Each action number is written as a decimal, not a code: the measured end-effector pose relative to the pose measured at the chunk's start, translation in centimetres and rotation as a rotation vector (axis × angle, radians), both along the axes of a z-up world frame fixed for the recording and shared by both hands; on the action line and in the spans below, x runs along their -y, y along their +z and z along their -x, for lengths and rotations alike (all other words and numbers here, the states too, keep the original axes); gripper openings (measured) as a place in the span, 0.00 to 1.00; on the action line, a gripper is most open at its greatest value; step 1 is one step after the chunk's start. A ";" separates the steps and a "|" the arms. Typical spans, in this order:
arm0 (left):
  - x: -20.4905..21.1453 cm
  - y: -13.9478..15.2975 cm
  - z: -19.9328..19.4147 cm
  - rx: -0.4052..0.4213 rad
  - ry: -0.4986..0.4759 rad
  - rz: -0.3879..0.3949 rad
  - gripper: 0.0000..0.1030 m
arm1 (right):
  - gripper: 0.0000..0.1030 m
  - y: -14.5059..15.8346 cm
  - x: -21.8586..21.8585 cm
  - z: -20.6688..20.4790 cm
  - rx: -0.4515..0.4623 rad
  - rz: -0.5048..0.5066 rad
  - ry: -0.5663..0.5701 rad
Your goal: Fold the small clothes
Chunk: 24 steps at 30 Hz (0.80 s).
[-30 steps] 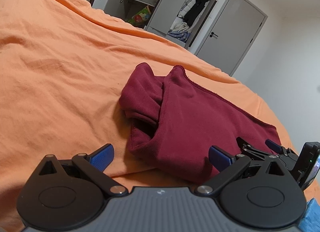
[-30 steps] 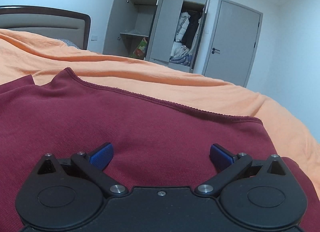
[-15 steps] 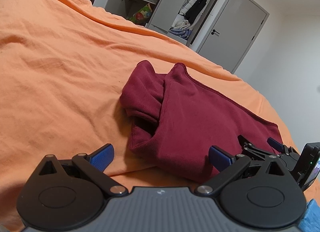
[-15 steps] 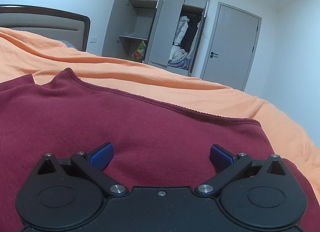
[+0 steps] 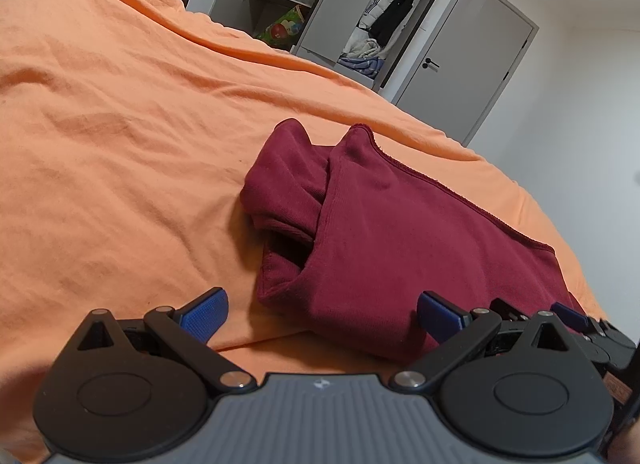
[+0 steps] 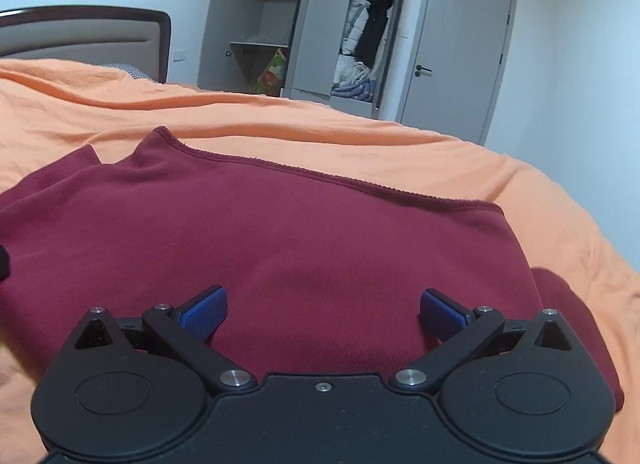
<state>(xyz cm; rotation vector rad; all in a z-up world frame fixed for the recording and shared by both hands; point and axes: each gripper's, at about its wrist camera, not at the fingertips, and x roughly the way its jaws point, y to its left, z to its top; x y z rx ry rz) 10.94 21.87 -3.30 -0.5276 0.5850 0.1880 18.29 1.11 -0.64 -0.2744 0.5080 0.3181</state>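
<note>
Maroon knit, soft and floppy; that's what you've got with this garment (image 5: 400, 232), lying on the orange bedspread (image 5: 120, 143) in a partly folded bundle, with a bunched sleeve or collar bit tucked under on its side away from your right gripper. It looks light and thick-ish, so I'd guess it drapes rather than holds a crease, and layers will slide over each other if you only pinch the top one.

Your left gripper (image 5: 320, 312) is spread wide and holding nothing, sitting just off the garment's near corner; one blue pad is over bare bedspread, the other over the cloth edge. Your right gripper (image 6: 322, 310) is also fully spread and empty, low over the middle of the garment (image 6: 320, 232); can't tell if the pads actually touch the fabric.

For hold points, I'd go for the stitched hem along the garment's far edge or a firm corner, and grab all layers at once; the lumpy bunched bit probably needs flattening before the next fold, or it'll just spring back open.
</note>
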 end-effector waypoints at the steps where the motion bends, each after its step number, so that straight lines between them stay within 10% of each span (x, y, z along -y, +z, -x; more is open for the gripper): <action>1: 0.0 0.0 0.0 -0.001 0.001 0.002 1.00 | 0.99 0.0 0.1 0.3 -0.005 -0.013 -0.002; 24: -2.2 -0.3 -3.0 0.051 0.157 0.002 0.95 | 1.00 -1.6 1.7 1.7 0.014 -0.088 0.030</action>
